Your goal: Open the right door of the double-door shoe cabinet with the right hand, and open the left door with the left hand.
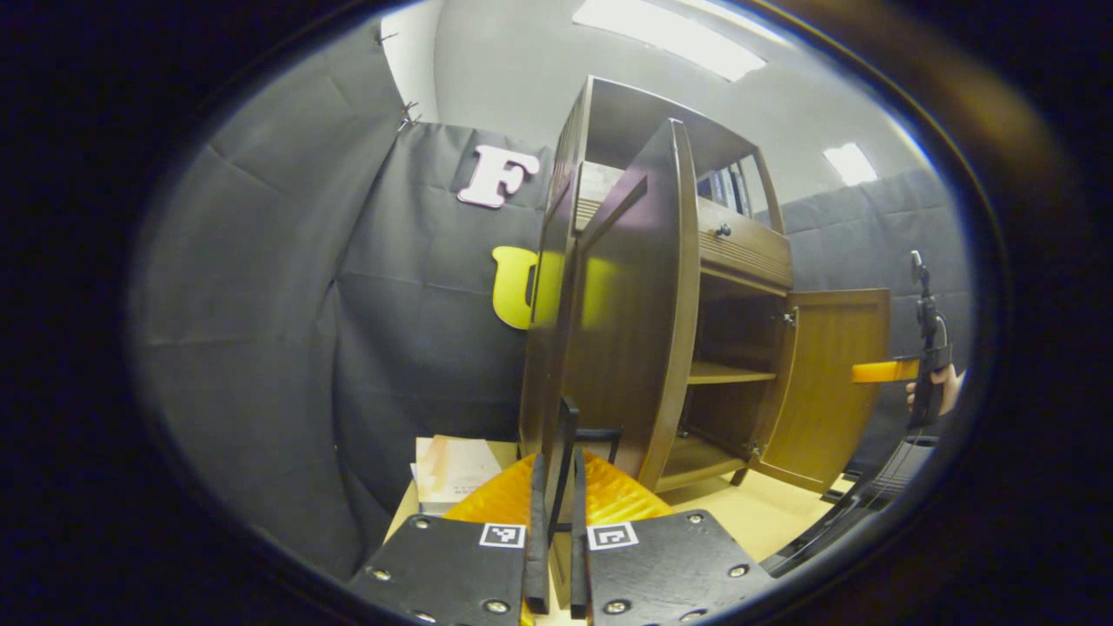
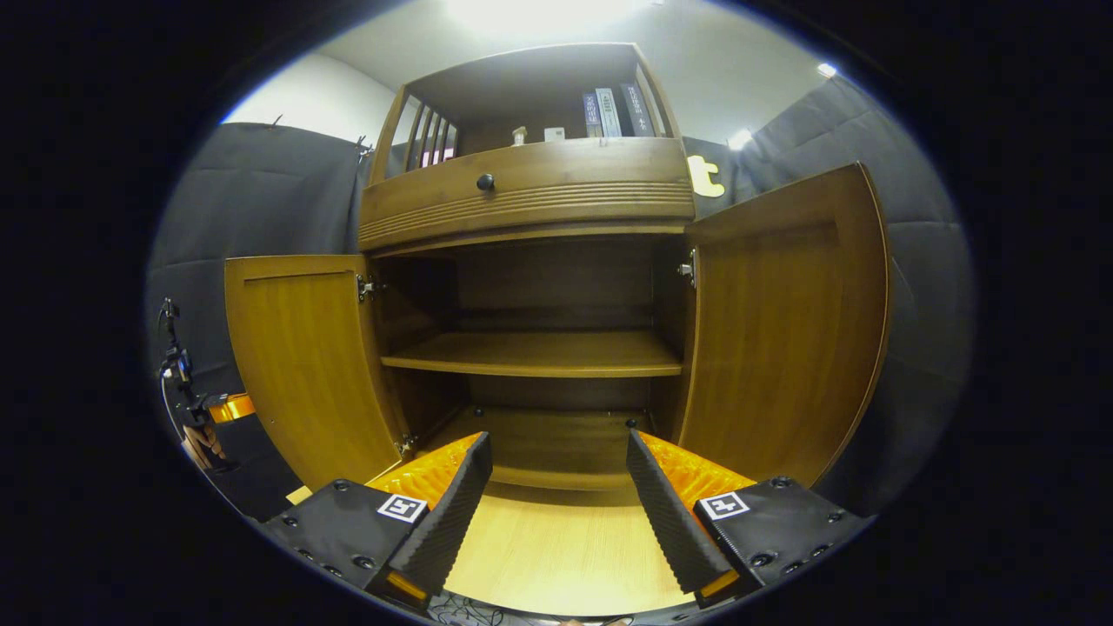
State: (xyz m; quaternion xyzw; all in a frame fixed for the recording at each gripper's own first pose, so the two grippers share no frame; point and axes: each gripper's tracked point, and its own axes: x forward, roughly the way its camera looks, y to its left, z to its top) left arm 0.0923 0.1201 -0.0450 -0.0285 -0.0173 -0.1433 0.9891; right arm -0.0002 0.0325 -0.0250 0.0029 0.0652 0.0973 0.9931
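Note:
The dark wooden shoe cabinet (image 2: 530, 187) stands with both lower doors swung wide. In the left gripper view the left door (image 1: 626, 330) appears nearly edge-on, and my left gripper (image 1: 558, 456) is shut on its thin black handle (image 1: 568, 417). The right door (image 1: 835, 382) hangs open farther off, with the right gripper (image 1: 926, 348) and a hand beside its edge. In the right gripper view my right gripper (image 2: 556, 439) is open, facing the bare inner shelf (image 2: 530, 352) between the left door (image 2: 304, 365) and the right door (image 2: 783, 330). The left gripper (image 2: 187, 382) sits at the left door's outer edge.
A drawer with a round knob (image 2: 485, 183) sits above the doors, and books (image 2: 613, 111) stand on the top shelf. The cabinet rests on a light wooden board (image 2: 556, 548). A flat pale box (image 1: 452, 469) lies beside the cabinet. Black cloth walls surround the booth.

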